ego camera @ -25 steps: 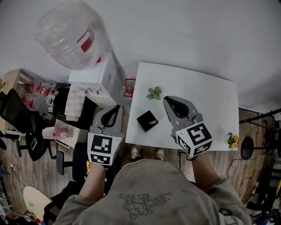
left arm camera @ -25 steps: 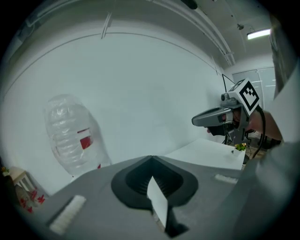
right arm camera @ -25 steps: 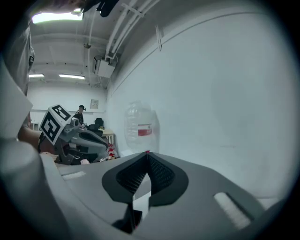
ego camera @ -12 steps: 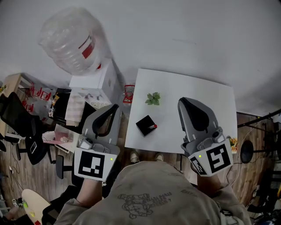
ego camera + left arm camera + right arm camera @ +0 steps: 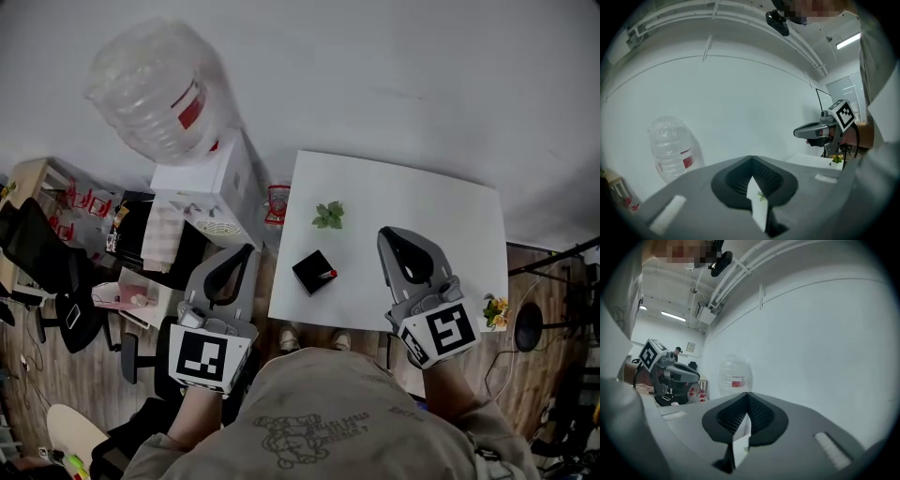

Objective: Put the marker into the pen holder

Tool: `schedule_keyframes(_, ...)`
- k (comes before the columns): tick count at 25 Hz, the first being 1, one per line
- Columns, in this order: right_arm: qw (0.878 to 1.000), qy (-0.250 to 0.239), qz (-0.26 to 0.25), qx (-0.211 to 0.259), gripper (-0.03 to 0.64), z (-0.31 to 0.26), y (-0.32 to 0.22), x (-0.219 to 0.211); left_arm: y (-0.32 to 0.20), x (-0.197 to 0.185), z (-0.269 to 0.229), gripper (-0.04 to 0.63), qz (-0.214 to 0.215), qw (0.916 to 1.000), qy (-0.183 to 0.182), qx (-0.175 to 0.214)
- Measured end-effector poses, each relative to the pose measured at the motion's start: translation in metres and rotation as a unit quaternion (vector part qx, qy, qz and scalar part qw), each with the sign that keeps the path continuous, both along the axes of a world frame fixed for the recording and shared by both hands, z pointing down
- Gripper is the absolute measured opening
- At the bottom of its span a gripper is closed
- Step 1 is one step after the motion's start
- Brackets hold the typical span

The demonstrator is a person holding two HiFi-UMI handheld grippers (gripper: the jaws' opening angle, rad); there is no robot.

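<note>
Dim, flat light; gripper views fisheye-warped, dark corners.

A large clear water bottle [image 5: 159, 89] is seen at the upper left, with a white cabinet [image 5: 211, 173] just below it. A small green plant [image 5: 328, 216] is set on the white surface [image 5: 441, 202] at centre, and yellow flowers [image 5: 494, 309] at its lower right edge.

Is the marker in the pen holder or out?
In, it seems: the marker shows red at the top of the black pen holder; left gripper and right gripper are shut, empty.
</note>
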State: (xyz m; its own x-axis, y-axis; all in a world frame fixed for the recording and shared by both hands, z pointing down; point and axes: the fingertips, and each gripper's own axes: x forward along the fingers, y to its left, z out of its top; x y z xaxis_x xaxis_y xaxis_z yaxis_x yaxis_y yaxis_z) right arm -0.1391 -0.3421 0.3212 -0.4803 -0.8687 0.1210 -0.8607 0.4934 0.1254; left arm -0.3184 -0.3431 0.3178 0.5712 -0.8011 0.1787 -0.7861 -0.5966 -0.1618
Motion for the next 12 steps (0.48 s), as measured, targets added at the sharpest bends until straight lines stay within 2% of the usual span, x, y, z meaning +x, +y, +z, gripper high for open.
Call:
schedule_keyframes(3,0.999,0.005,-0.010,-0.035,0.028,0.027,-0.001,-0.007,-0.004,-0.003,0.027,0.000,-0.010,0.9998,0.002,-0.017)
schedule_keyframes(6,0.997,-0.017,-0.022,-0.071,0.028,0.046,0.000,-0.010,-0.005,-0.005,0.051,0.001,-0.019,0.9987,0.007,-0.046)
schedule_keyframes(12,0.997,-0.024,-0.010,-0.066,0.028,0.044,-0.006,0.001,-0.007,-0.005,0.052,0.000,-0.021,0.9986,0.012,-0.047)
